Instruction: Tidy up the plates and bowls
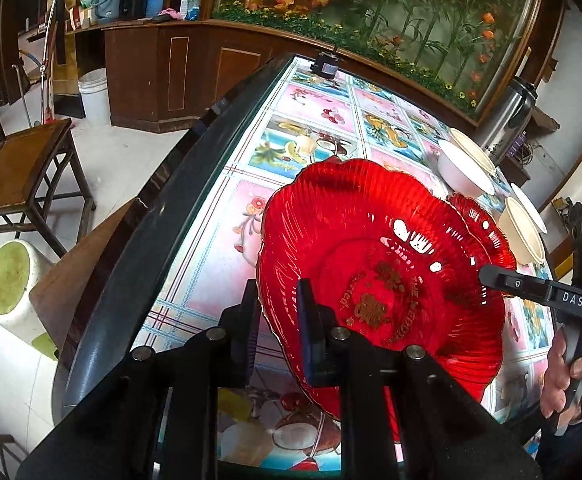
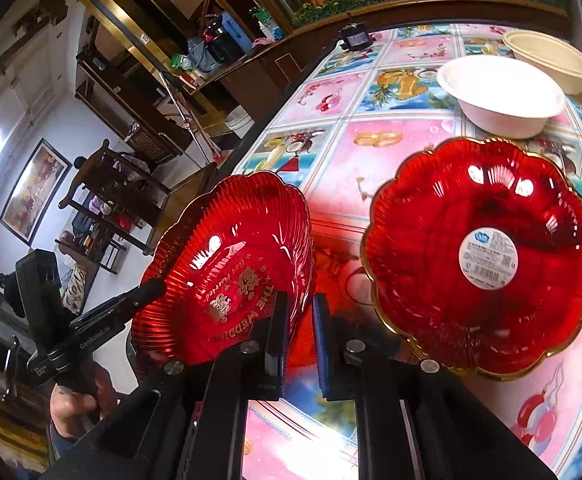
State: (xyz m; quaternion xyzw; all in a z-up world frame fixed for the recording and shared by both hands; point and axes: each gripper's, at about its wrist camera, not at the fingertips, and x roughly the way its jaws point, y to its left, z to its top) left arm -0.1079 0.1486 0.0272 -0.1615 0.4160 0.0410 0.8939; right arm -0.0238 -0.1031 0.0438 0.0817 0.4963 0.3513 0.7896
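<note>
A red ribbed glass plate with gold lettering [image 1: 371,264] is held tilted above the table between both grippers. My left gripper [image 1: 279,312] is shut on its near rim. My right gripper [image 2: 301,320] is shut on the opposite rim of the same plate [image 2: 231,264]; it also shows at the right of the left wrist view [image 1: 487,272]. A second red plate with a gold rim and a round white label [image 2: 483,256] lies flat on the table. A white bowl [image 2: 503,96] and a cream bowl [image 2: 551,54] stand behind it.
The table has a fruit-patterned cloth [image 1: 311,136] and a dark rounded edge [image 1: 163,216]. More cream bowls [image 1: 523,232] stand at the far right. A steel thermos [image 1: 511,120], a small black device [image 1: 327,66], a wooden chair [image 1: 23,172] and a stool [image 1: 15,280] are around.
</note>
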